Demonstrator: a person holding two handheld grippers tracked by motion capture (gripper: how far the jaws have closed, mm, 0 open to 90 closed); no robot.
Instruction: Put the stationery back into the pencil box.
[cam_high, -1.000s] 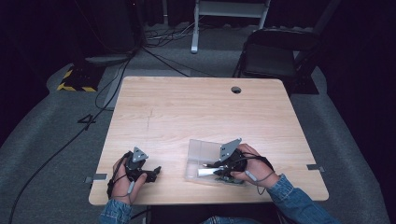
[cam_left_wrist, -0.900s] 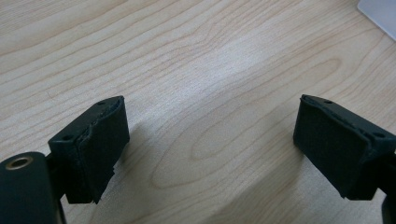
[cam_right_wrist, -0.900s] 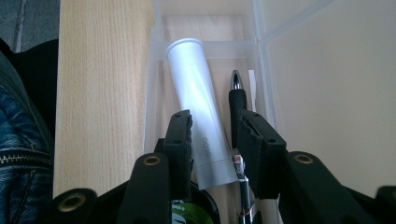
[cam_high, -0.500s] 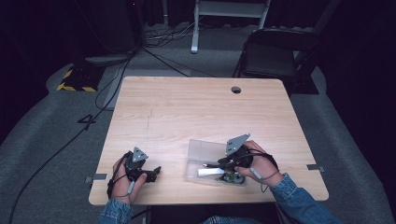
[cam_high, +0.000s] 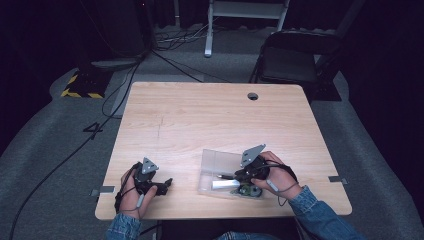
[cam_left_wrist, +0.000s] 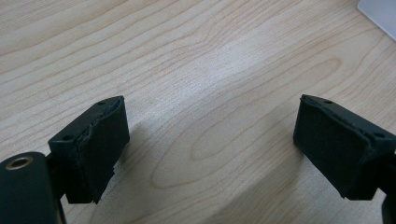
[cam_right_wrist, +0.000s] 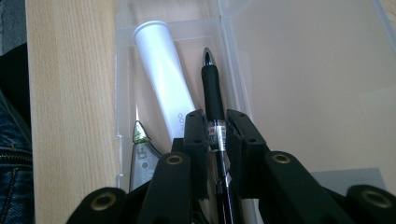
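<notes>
Jaws on my right gripper (cam_right_wrist: 216, 128) have just closed — now clamped on the black pen (cam_right_wrist: 214, 93), which lies inside the clear case (cam_right_wrist: 299, 84) beside the white tube (cam_right_wrist: 163, 79). Left gripper (cam_left_wrist: 210, 140) unchanged — jaws apart over bare table (cam_left_wrist: 196, 56), left of the case.

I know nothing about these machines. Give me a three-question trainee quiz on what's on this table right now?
1. True or false: the right tongs are shut on the black pen.
2. Which lies beside the pen in the clear plastic case? A) white tube B) spoon C) battery
3. What do the left tongs hold?

Key: 1 true. 2 A. 3 nothing; they stand open over the bare wooden table.
</notes>
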